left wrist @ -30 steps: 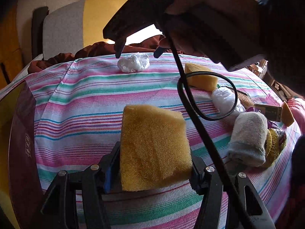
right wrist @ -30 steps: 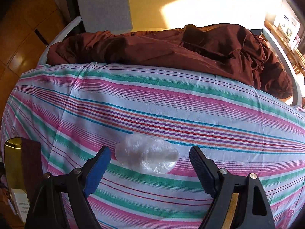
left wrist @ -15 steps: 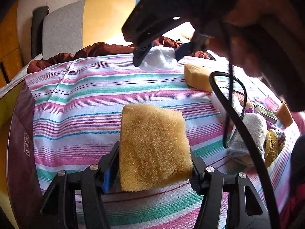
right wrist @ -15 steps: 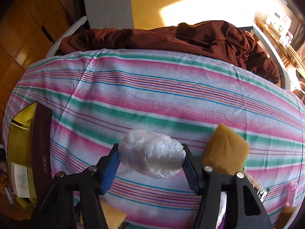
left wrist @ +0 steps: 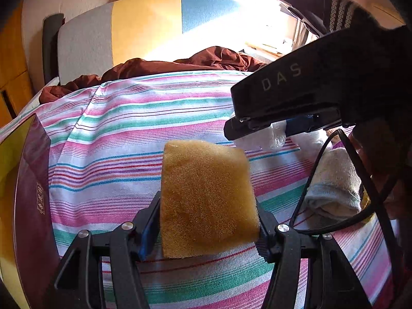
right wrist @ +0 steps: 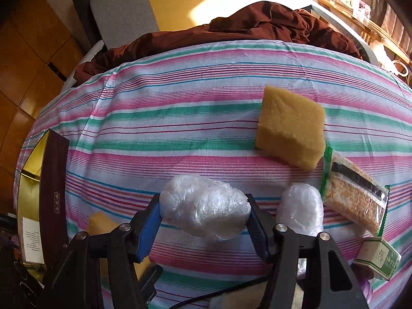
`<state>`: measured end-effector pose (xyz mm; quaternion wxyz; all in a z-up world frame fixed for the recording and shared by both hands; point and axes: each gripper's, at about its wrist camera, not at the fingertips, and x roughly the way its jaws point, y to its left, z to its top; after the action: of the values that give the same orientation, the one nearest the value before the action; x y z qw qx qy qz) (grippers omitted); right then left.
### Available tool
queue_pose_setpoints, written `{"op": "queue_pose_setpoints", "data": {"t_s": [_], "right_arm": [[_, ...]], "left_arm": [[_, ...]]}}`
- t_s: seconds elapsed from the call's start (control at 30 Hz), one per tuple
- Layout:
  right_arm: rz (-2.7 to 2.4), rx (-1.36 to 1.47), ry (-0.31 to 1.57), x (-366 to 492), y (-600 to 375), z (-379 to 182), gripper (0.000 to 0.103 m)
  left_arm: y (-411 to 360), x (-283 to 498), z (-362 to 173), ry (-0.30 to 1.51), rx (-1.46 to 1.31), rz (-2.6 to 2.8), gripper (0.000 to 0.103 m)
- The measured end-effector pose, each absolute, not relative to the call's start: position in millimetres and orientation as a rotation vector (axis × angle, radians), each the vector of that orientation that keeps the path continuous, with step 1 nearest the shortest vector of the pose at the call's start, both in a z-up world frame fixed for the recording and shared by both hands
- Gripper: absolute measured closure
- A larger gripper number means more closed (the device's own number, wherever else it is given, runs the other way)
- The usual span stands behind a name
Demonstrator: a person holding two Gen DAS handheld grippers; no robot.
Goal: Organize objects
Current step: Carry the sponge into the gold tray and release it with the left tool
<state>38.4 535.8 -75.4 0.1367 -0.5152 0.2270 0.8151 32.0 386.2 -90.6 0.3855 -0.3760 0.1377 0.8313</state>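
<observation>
A bed (right wrist: 159, 108) under a striped sheet carries everything; a brown blanket (right wrist: 257, 31) is heaped along its far edge, against a grey, yellow and blue headboard (left wrist: 144, 31). A maroon box (right wrist: 49, 195) with a gold lining stands open at the left edge.

The left gripper (left wrist: 206, 226) pinches a sponge (left wrist: 206, 198) by its lower sides, the sponge standing upright clear of the sheet. The right gripper (right wrist: 203, 221) has just been closing and now pinches a plastic-wrapped bundle (right wrist: 204, 207) by its two ends, lifted above the sheet; in the left wrist view that bundle (left wrist: 273, 136) shows under the black body of the right gripper, toward the right side of the bed.

A second sponge (right wrist: 289, 126) lies flat toward the right side, further back. A rolled sock (left wrist: 334, 180) lies near the right edge. A cracker packet (right wrist: 352, 193) lies just in front of the second sponge, at its near right corner. A second wrapped bundle (right wrist: 301, 208) lies just beside the held one, its right side against the packet. A small green and white carton (right wrist: 378, 260) sits by the right edge, nearer than the packet
</observation>
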Motion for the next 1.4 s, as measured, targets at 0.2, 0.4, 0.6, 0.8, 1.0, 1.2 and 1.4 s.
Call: {"op": "queue_pose_setpoints", "data": {"t_s": [0.2, 0.4, 0.6, 0.8, 1.0, 1.2, 1.4], "right_arm": [[2.338, -1.507, 0.680, 38, 540, -80, 0.041], [2.344, -1.510, 0.688, 34, 540, -83, 0.041], [2.365, -1.491, 0.678, 28, 537, -83, 0.041], [2.413, -1.465, 0.599, 22, 527, -80, 0.041], [2.462, -1.457, 0.508, 18, 512, -76, 0.041], [2.491, -1.474, 0.418, 14, 496, -78, 0.041], [2.473, -1.467, 0.412, 18, 498, -79, 0.041]], "left_arm": [[387, 31, -90, 0.377, -0.954, 2.129, 0.042], [386, 30, -89, 0.389, -0.957, 2.140, 0.045], [374, 31, -81, 0.380, -0.981, 2.172, 0.047], [355, 45, -54, 0.387, -0.918, 2.192, 0.047], [331, 52, -23, 0.347, -0.880, 2.223, 0.047], [299, 43, 2, 0.316, -0.855, 2.267, 0.047], [254, 17, 20, 0.265, -0.881, 2.336, 0.047]]}}
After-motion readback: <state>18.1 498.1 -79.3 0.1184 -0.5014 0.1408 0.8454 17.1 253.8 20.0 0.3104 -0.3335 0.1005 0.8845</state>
